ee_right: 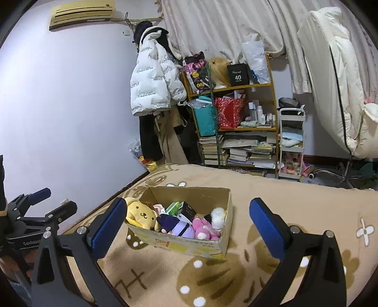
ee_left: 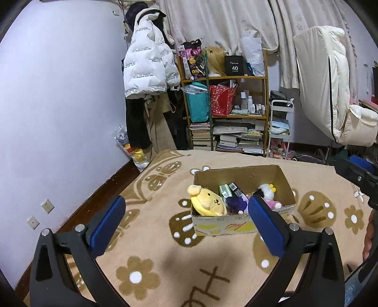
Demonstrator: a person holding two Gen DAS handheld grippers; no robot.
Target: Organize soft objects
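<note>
1. Two pairs of tongs, the left tongs (ee_left: 186, 222) and the right tongs (ee_right: 187, 224), hang released above a bed, their blue pads spread wide with nothing between them.
2. Soft toys fill an open cardboard box (ee_left: 262, 174) standing on the bed's tan blanket (ee_left: 165, 264), which is patterned with brown flowers and shapes.
3. At the box's left end, a yellow dog plush (ee_left: 208, 200) leans over the rim; a purple plush (ee_left: 236, 204) lies in the middle and a pink plush (ee_left: 274, 204) toward the right end, with a black-and-white fluffy toy (ee_left: 265, 191) just behind the pink one.
4. Small packets and a dark carton (ee_right: 187, 210) are tucked behind the toys.
5. From the left wrist, the right pad covers part of the box's near right corner, and the other tongs intrude as a dark shape at the right edge.
6. From the right wrist, the box sits clear between the pads, its whole interior open to view, and the pink plush shows full length against the near wall.
7. Only the right wrist view takes in the wall air conditioner (ee_right: 82, 14) high on the left, and the left tongs seen from the side at the left edge.
8. Both views share the background: a white puffer jacket (ee_left: 147, 70) hanging beside a cluttered shelf (ee_left: 236, 113) stacked with books and bags, under pale curtains (ee_left: 224, 26).
</note>
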